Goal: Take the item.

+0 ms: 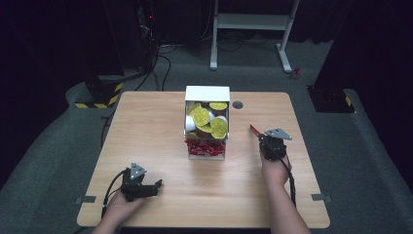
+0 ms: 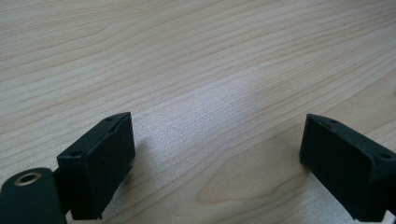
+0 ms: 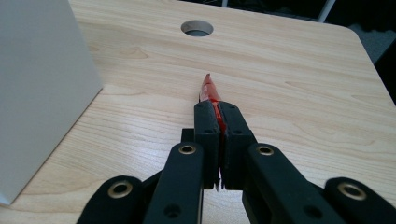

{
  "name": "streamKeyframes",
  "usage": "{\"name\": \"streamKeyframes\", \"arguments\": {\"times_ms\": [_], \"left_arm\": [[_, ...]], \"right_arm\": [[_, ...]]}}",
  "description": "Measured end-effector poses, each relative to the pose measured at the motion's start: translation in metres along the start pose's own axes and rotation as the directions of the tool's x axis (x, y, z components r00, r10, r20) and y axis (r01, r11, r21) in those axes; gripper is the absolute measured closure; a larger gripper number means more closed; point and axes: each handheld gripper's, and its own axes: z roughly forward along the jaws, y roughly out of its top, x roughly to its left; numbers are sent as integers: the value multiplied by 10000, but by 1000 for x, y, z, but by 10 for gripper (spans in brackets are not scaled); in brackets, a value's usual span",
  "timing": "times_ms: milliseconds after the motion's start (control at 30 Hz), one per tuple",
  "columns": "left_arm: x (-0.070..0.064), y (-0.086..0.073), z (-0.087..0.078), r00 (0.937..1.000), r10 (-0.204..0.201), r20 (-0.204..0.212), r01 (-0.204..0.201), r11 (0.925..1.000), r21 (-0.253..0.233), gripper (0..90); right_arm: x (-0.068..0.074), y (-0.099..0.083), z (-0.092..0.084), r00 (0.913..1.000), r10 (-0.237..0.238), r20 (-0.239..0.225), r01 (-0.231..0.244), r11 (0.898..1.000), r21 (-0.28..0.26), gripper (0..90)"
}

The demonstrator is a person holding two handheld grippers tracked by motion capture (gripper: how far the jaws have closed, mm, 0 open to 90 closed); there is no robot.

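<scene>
A white box (image 1: 207,93) stands at the table's middle, with yellow-lidded cups (image 1: 200,116) in its upper part and red packets (image 1: 206,146) in the lower part. My right gripper (image 1: 261,138) is to the right of the box, shut on a thin red packet (image 1: 254,129) that sticks out past its tips toward the far left. In the right gripper view the red packet (image 3: 208,88) is pinched between the jaws just above the wood, with the box's white wall (image 3: 42,88) at the left. My left gripper (image 1: 155,186) rests open near the front left, nothing between its fingers (image 2: 100,161).
A round cable hole (image 1: 237,105) is in the tabletop just right of the box, seen also as the hole (image 3: 197,28) ahead of my right gripper. A white desk frame (image 1: 253,22) stands on the floor behind the table. Bare wood (image 2: 196,70) lies under my left gripper.
</scene>
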Motion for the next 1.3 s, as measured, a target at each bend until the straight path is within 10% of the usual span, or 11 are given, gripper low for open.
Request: {"name": "streamKeyframes", "arguments": {"times_ms": [667,1300], "left_arm": [[0,0,0,10000,-1,0,1,10000,-3,105],[0,0,0,10000,-1,-1,1,10000,-1,105]], "right_arm": [[10,-27,18,9996,37,-281,-6,9939,1103,835],[43,-38,-23,9891,-21,-1476,116,9979,632,513]]}}
